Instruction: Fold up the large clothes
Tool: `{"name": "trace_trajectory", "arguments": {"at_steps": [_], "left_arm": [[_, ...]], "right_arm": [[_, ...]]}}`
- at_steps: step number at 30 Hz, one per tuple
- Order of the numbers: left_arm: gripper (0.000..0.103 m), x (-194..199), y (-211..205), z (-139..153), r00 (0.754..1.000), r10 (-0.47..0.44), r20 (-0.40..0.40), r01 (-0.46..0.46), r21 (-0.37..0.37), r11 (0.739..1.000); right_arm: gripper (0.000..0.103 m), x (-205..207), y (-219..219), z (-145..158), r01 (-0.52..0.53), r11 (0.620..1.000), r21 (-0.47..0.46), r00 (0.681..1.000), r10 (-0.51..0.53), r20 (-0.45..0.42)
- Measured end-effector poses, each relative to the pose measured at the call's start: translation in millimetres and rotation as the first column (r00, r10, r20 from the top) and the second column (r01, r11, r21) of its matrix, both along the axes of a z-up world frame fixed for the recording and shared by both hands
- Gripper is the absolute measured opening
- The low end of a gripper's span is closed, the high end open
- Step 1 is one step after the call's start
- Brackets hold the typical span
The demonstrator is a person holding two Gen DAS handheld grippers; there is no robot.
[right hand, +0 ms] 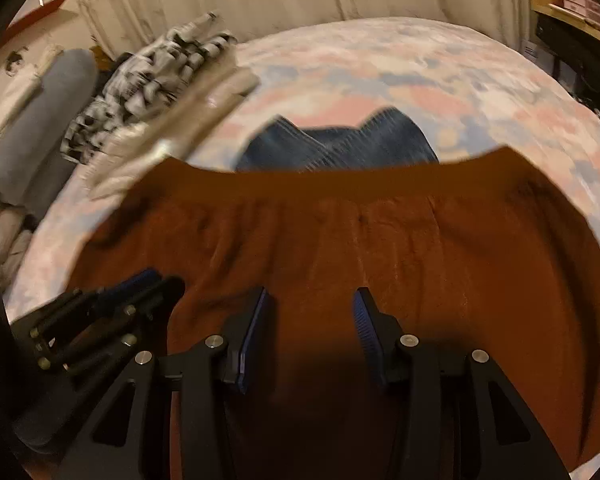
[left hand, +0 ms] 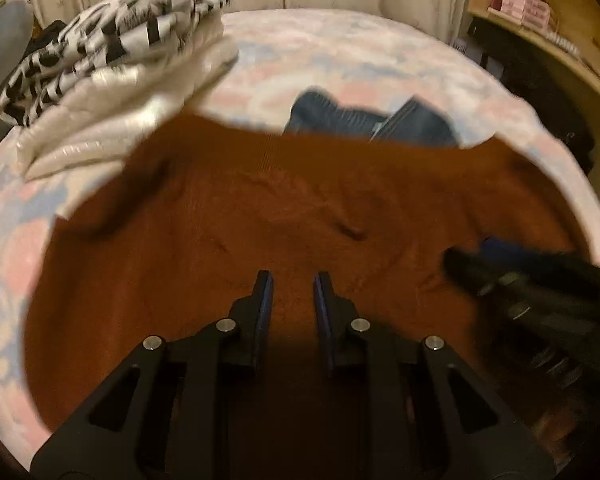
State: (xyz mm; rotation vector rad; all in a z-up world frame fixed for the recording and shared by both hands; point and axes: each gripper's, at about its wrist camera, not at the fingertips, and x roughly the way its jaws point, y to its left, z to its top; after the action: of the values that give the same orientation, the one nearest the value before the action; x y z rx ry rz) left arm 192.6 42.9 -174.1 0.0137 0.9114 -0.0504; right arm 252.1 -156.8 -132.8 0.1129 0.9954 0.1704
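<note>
Pastel-patterned bed [left hand: 340, 52] carries a rust-brown garment [left hand: 260, 208] spread flat beneath both my tools — left tool [left hand: 293, 280] jaws narrowly apart, right tool [right hand: 312, 300] jaws wider apart, neither gripping cloth. Blue garment [right hand: 340, 144] lies beyond; folded pile [left hand: 112, 56] sits far left.

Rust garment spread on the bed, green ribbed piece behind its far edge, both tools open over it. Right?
Not quite: the ribbed piece is blue, not green, as the right wrist view shows. The rest holds: rust garment spread on the bed, left tool and right tool open over it.
</note>
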Motion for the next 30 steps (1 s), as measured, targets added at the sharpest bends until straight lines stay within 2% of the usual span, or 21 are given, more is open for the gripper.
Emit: {"name": "trace_trajectory", "arguments": {"at_steps": [1, 2, 4, 6, 7, 9, 10, 12, 13, 14, 15, 17, 19, 21, 22, 25, 30], "left_arm": [[0.019, -2.6, -0.2, -1.5, 1.0, -0.013, 0.025, 0.013, 0.006, 1.0], [0.019, -3.1, 0.5, -2.6, 0.999, -0.022, 0.029, 0.021, 0.011, 1.0], [0.019, -2.7, 1.2, -0.9, 0.999, -0.043, 0.021, 0.043, 0.024, 0.999], [0.017, 1.3, 10.5, 1.0, 0.999, -0.019, 0.026, 0.017, 0.063, 0.998], [0.017, 3.2, 18.6, 1.8, 1.0, -0.001, 0.026, 0.0, 0.067, 0.998], [0.017, 5.8, 41.0, 4.1, 0.999, 0.039, 0.016, -0.039, 0.023, 0.999], [0.017, 7.3, 55.2, 3.9, 0.996, 0.086, 0.011, -0.086, 0.03, 0.996], [0.017, 9.8, 81.7, 2.0, 0.988, 0.151, -0.005, -0.151, 0.027, 0.988], [0.017, 9.8, 97.4, 0.6, 0.984, 0.179, -0.019, -0.179, 0.003, 0.984], [0.013, 8.6, 110.0, 0.5, 0.98, 0.194, -0.032, -0.195, -0.024, 0.981], [0.009, 8.0, 115.6, 2.0, 0.98, 0.197, -0.036, -0.199, -0.036, 0.979], [0.009, 3.5, 123.4, 7.4, 0.978, 0.203, -0.042, -0.204, -0.026, 0.979], [0.01, -3.9, 126.6, 14.9, 0.979, 0.195, -0.051, -0.197, -0.019, 0.98], [0.01, -11.8, 129.5, 21.5, 0.979, 0.194, -0.058, -0.195, -0.025, 0.98], [0.01, -18.1, 130.0, 25.1, 0.98, 0.192, -0.058, -0.194, -0.025, 0.981], [0.01, -34.1, 129.5, 32.7, 0.981, 0.185, -0.059, -0.184, 0.013, 0.983], [0.01, -63.6, 124.7, 38.2, 0.984, 0.167, -0.057, -0.164, 0.06, 0.985]], "right_arm": [[0.034, 0.5, -5.6, -6.3, 0.011, 1.0, 0.0, 1.0, -0.011, -0.004], [0.021, -0.3, -14.7, -10.9, 0.019, 1.0, 0.02, 1.0, -0.019, -0.006], [0.009, -2.4, -40.3, -13.7, 0.032, 0.996, 0.083, 0.999, -0.032, -0.007], [0.005, -6.1, -68.2, -15.6, 0.07, 0.995, 0.076, 0.998, -0.07, -0.005], [0.0, -4.6, -83.3, -16.5, 0.07, 0.994, 0.088, 0.998, -0.07, -0.005], [0.0, -8.7, -107.5, -15.0, 0.087, 0.991, 0.098, 0.996, -0.087, -0.002], [0.0, -11.6, -117.4, -12.8, 0.094, 0.991, 0.1, 0.996, -0.095, 0.004], [0.0, -14.9, -137.4, -8.2, 0.197, 0.975, -0.098, 0.98, -0.195, 0.031], [0.0, -13.7, -151.4, -8.8, 0.216, 0.97, -0.11, 0.976, -0.214, 0.034], [0.006, -14.5, -164.2, -9.0, 0.247, 0.963, -0.11, 0.969, -0.247, 0.02], [0.006, -16.3, -177.6, -9.9, 0.28, 0.955, -0.1, 0.96, -0.282, 0.001], [0.006, -26.8, -206.9, -7.5, 0.308, 0.951, -0.007, 0.951, -0.308, -0.027], [0.006, -41.6, -225.2, 1.5, 0.325, 0.945, 0.042, 0.946, -0.324, -0.033], [0.007, -54.3, -233.0, 10.6, 0.33, 0.943, 0.04, 0.944, -0.33, -0.017], [0.011, -63.8, -236.2, 17.8, 0.335, 0.942, 0.026, 0.942, -0.335, -0.002], [0.014, -88.3, -242.0, 32.4, 0.337, 0.941, 0.02, 0.941, -0.337, 0.011], [0.014, -125.5, -233.6, 32.6, 0.3, 0.953, -0.038, 0.953, -0.301, -0.018]]}}
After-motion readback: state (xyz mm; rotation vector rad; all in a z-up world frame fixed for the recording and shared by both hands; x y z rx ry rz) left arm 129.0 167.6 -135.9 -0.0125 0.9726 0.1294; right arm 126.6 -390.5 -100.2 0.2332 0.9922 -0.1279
